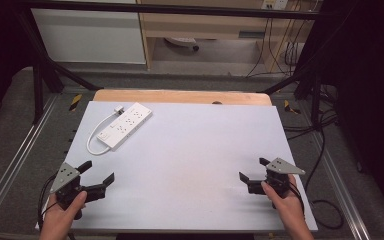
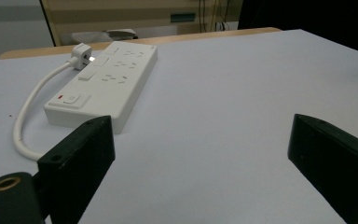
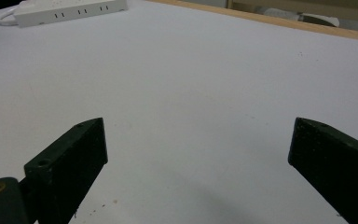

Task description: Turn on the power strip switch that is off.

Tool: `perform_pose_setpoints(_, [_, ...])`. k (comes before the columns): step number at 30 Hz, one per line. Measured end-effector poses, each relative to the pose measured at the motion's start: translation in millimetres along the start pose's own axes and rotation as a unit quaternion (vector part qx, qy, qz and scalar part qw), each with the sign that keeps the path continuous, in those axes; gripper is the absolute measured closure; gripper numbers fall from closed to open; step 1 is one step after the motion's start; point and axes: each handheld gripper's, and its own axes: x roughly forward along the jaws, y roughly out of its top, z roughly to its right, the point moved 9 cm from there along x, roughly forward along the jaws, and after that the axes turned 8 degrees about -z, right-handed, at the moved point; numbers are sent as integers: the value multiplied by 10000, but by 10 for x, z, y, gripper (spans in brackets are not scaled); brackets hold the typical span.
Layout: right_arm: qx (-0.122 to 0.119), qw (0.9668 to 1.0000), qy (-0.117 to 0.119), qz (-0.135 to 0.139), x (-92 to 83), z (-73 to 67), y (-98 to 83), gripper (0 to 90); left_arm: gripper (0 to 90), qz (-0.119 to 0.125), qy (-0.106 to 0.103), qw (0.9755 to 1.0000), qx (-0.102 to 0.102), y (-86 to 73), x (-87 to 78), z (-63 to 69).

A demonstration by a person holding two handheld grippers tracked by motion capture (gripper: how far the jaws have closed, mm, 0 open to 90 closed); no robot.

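power strip (image 1: 124,125) beyond left tool (image 1: 99,176)

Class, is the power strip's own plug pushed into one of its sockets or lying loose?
Lying loose: the plug rests beside the power strip, its metal prongs bare.

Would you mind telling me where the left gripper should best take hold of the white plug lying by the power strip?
Probably across the plug body's two flat sides, from above. It lies flat beside the power strip's far end, its cable looping off sideways, so the top is free. The left gripper is open.
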Motion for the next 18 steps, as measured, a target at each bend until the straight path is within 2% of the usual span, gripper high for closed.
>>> perform_pose_setpoints(11, [-12,10000,-12,93,-29,11,23,45,72,165,-48,9998,-53,63,-61,3])
perform_pose_setpoints(13, [6,10000,-5,87,-28,11,20,44,72,163,-88,9997,-132,63,-56,-2])
perform_pose_setpoints(18, [26,10000,-2,80,-23,3,24,41,72,163,-130,9998,-58,79,-48,20])
